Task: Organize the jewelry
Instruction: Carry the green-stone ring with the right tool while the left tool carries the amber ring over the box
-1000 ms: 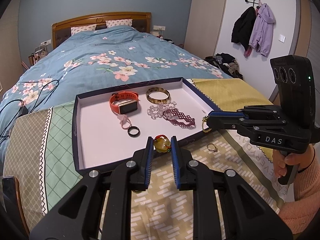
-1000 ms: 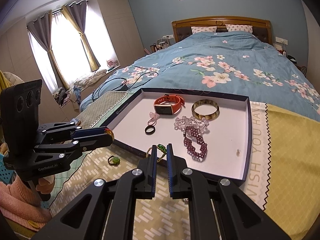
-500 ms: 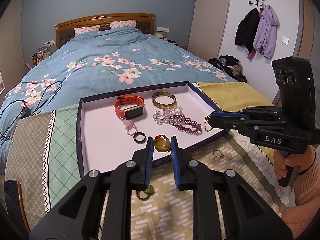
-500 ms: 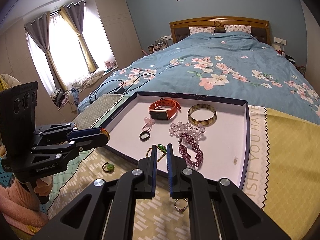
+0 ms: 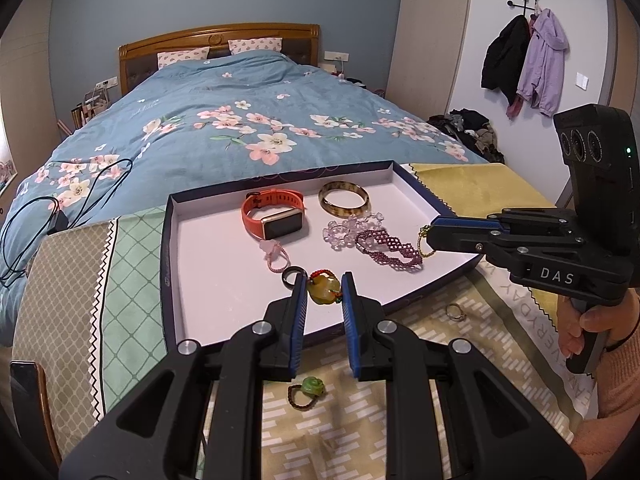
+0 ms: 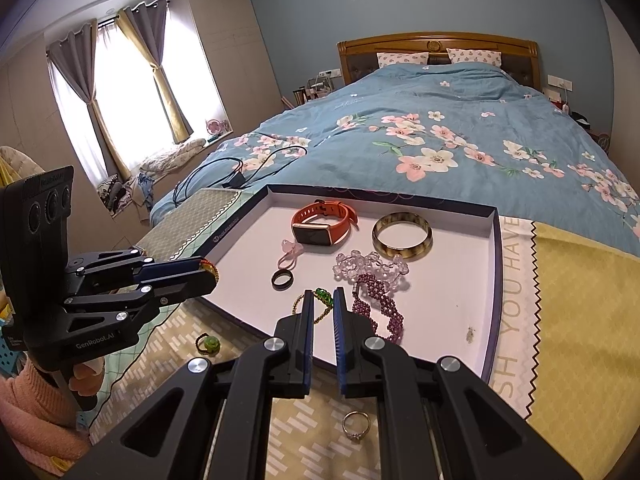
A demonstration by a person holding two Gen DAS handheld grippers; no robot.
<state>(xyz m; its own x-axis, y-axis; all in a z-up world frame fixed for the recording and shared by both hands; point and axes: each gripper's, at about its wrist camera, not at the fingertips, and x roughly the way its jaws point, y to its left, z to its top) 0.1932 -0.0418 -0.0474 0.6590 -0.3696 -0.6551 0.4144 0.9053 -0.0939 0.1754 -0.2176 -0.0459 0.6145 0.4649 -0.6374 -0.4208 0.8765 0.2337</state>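
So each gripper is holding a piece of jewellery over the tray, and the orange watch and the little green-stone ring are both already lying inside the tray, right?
Not quite. The green-stone ring is not in the tray; it lies on the patterned cloth in front of it, as the left wrist view shows. The orange watch is inside, and the left gripper and right gripper each hold a piece.

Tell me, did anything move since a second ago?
Hardly anything. Both views shifted slightly, so the green-stone ring and the silver ring on the cloth now show below the grippers. The left gripper stays shut on the amber pendant, the right gripper on the gold chain bracelet. The tray and its jewelry lie as before.
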